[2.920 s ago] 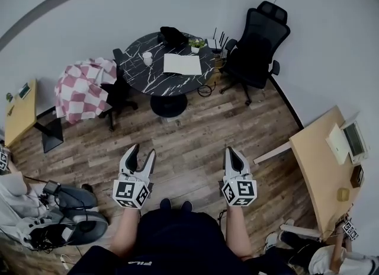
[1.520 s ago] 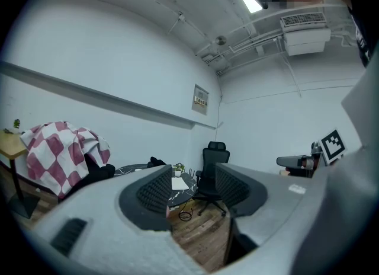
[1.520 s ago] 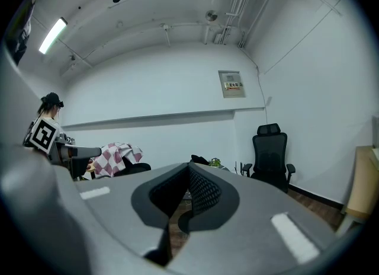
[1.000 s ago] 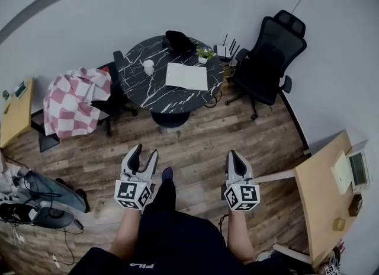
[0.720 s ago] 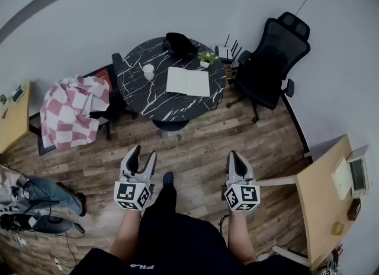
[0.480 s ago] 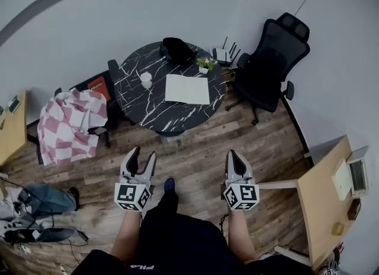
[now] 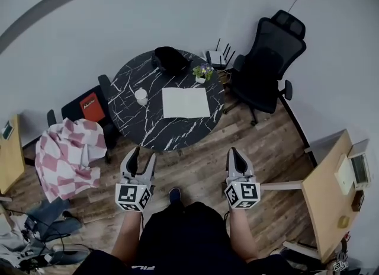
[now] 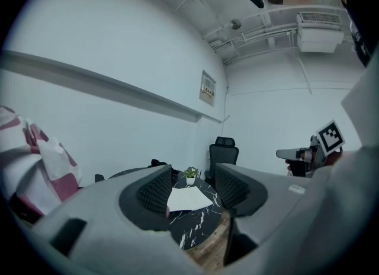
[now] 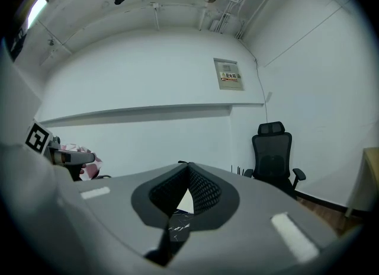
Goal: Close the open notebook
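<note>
Left hand-held gripper (image 7: 143, 160) is hovering over the wooden floor (image 7: 195, 149) with its jaws standing apart and nothing clamped between them, a checked cloth (image 7: 64, 156) is draping over a seat off to its left. Ahead of it a round black marbled counter (image 7: 145, 131) is carrying a white cup (image 7: 141, 96), a black bag (image 7: 170, 59) at the far edge, and the open notebook (image 7: 186, 102), which is lying flat with its white pages facing up near the counter's middle, well apart from both grippers. A small potted plant (image 7: 202, 72) is standing just beyond the notebook. Right hand-held gripper (image 7: 235, 155) is hanging level with the left, its jaw tips meeting and holding nothing. A black office chair (image 7: 266, 60) is standing right of the counter, and a wooden desk (image 7: 328, 202) is showing at the far right
</note>
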Tool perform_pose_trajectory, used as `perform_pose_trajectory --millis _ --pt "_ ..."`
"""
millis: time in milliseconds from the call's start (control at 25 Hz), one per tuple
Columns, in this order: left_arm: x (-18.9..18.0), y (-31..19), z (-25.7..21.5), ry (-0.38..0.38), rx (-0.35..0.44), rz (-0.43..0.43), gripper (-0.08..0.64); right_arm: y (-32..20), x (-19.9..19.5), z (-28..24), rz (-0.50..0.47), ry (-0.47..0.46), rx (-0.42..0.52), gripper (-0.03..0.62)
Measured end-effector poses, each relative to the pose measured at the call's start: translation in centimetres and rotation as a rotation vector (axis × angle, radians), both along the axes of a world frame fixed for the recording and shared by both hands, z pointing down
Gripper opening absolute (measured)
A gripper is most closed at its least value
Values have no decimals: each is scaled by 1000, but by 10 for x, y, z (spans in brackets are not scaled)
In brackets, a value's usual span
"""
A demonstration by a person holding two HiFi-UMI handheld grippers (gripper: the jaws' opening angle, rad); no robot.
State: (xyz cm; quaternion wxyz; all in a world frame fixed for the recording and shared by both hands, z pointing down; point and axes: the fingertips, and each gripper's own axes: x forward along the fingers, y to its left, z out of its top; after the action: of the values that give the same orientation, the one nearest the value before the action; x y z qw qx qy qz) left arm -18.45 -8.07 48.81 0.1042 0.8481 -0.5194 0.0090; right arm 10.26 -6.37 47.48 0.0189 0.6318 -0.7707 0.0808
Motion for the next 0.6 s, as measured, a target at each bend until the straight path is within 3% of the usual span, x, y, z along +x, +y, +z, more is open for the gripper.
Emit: perform_pose_trajectory --millis 600 --pt "-1 -73 12 16 -24 13 219 -66 -4 4 10 -8 1 11"
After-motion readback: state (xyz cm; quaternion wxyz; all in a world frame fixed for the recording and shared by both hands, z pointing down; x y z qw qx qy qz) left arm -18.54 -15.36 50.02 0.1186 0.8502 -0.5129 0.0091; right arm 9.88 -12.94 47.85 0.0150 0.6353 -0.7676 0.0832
